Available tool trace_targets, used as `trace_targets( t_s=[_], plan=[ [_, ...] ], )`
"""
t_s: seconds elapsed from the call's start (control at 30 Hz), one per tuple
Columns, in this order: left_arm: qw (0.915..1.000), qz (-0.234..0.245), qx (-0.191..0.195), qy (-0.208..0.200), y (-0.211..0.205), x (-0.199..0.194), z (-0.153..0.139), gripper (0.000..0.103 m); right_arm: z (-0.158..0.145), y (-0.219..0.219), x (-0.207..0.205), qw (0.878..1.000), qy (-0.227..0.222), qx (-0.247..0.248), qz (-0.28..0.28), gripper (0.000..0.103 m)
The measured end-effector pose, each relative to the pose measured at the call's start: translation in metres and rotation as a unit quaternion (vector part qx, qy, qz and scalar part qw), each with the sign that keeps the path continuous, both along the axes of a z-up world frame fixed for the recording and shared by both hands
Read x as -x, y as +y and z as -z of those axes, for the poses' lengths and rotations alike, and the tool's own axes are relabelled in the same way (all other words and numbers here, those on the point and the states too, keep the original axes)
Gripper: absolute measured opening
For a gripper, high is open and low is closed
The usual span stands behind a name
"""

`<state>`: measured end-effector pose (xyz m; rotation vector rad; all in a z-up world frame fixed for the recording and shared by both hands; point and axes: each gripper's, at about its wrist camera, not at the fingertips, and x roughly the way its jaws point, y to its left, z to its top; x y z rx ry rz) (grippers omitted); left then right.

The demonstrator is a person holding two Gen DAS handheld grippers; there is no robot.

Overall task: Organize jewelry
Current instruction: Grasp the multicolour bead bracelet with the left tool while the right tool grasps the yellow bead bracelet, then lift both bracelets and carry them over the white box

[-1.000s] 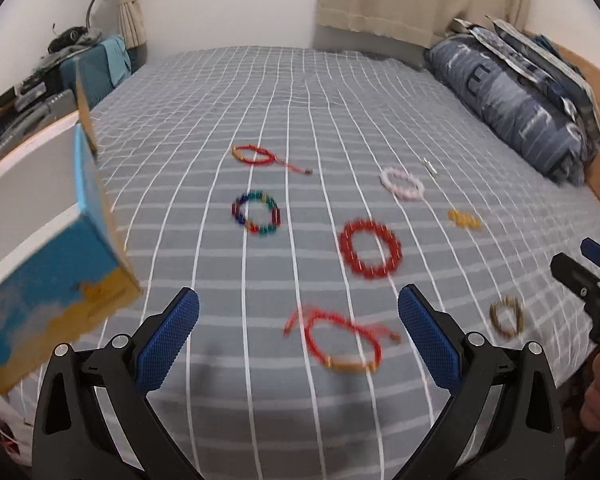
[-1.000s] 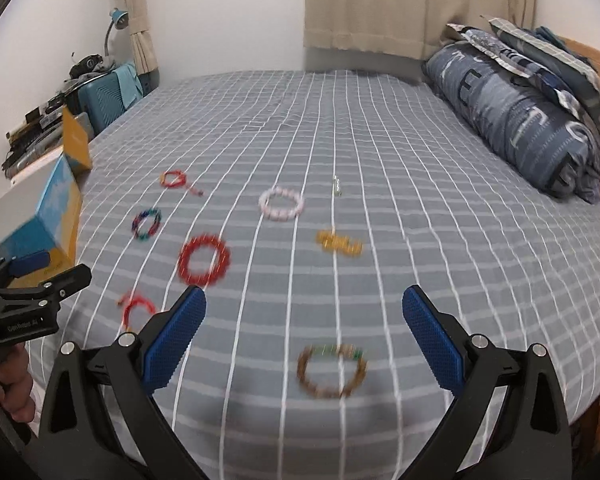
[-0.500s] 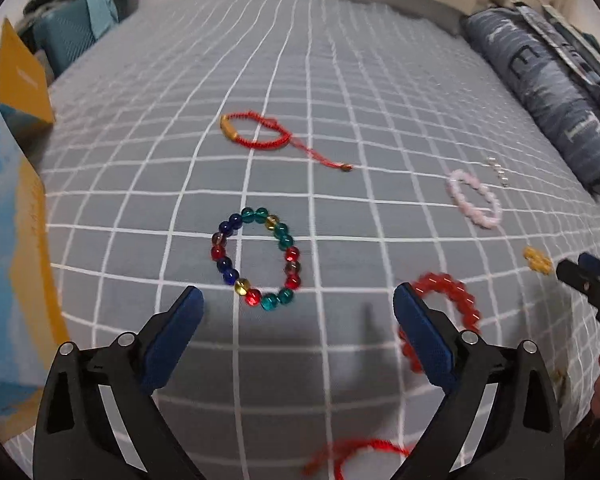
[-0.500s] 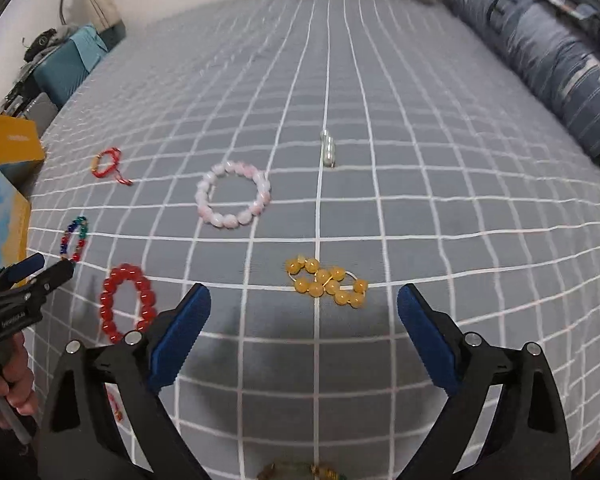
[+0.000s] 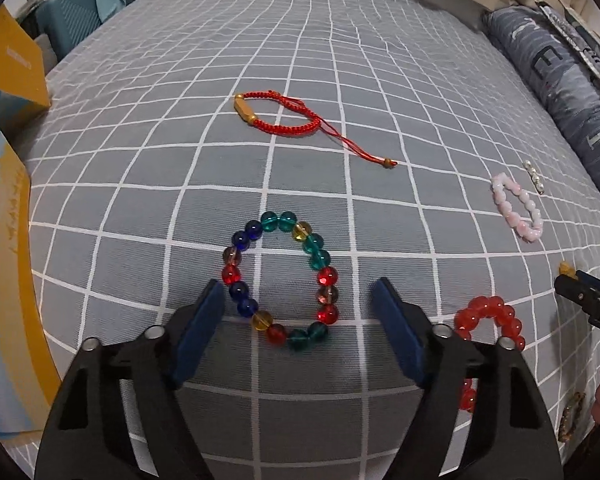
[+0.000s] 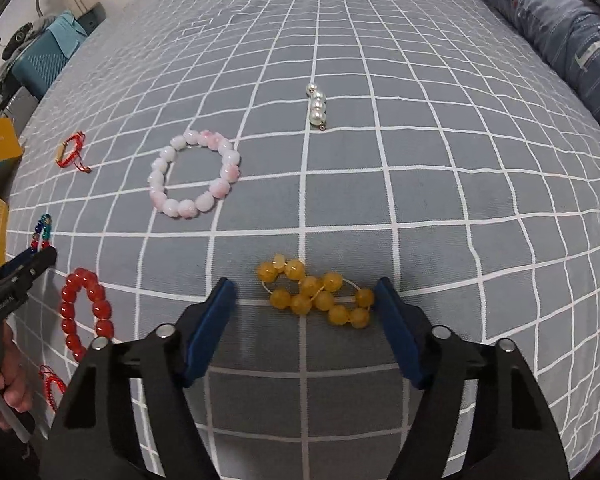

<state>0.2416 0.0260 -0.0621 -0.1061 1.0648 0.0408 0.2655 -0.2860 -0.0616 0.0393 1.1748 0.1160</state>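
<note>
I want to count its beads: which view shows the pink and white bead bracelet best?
The right wrist view: the pink and white bead bracelet lies there as a full open ring, each bead distinct. In the left wrist view the same bracelet sits near the right edge, squeezed into a narrow oval, its beads hard to separate.

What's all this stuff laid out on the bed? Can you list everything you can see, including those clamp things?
Multicolour bead bracelet: one, blue, teal, red, amber; between left gripper's fingers.
Yellow bead bracelet: one, bunched; between right gripper's fingers.
Red bead bracelet: one; between the two grippers.
Pink bead bracelet: one, pale pink; mid-bed.
Red cord bracelet: one, gold tube; beyond the multicolour one.
Pearl piece: one, silvery-white; farthest.
Brownish bracelet: one; near edge.
Second red cord: partly visible.
Box: blue-yellow; left edge.
Bedspread: grey, white grid.
Pillow: blue.
Left gripper: open.
Right gripper: open.
</note>
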Motion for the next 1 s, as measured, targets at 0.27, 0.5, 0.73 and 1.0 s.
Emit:
trace_targets(
  t_s=[0.27, 0.5, 0.73, 1.0],
  plan=[
    [1.0, 0.001, -0.004, -0.003, 0.004, 0.001, -0.005, 0.029, -0.002, -0.005, 0.006, 1.0, -0.007, 0.013, 0.004, 0.036],
    [0.9997, 0.019, 0.001, -0.012, -0.005, 0.014, -0.015, 0.018, -0.006, -0.002, 0.015, 0.999, -0.031, 0.026, -0.009, 0.009],
    [0.9993, 0.026, -0.002, -0.025, -0.011, 0.021, -0.027, 0.018, -0.023, -0.005, 0.024, 0.999, -0.049, 0.018, -0.009, 0.009],
    [0.9983, 0.033, -0.007, -0.047, -0.018, 0.034, -0.043, 0.009, -0.047, -0.001, 0.037, 0.996, -0.087, 0.023, -0.009, 0.009]
  ],
)
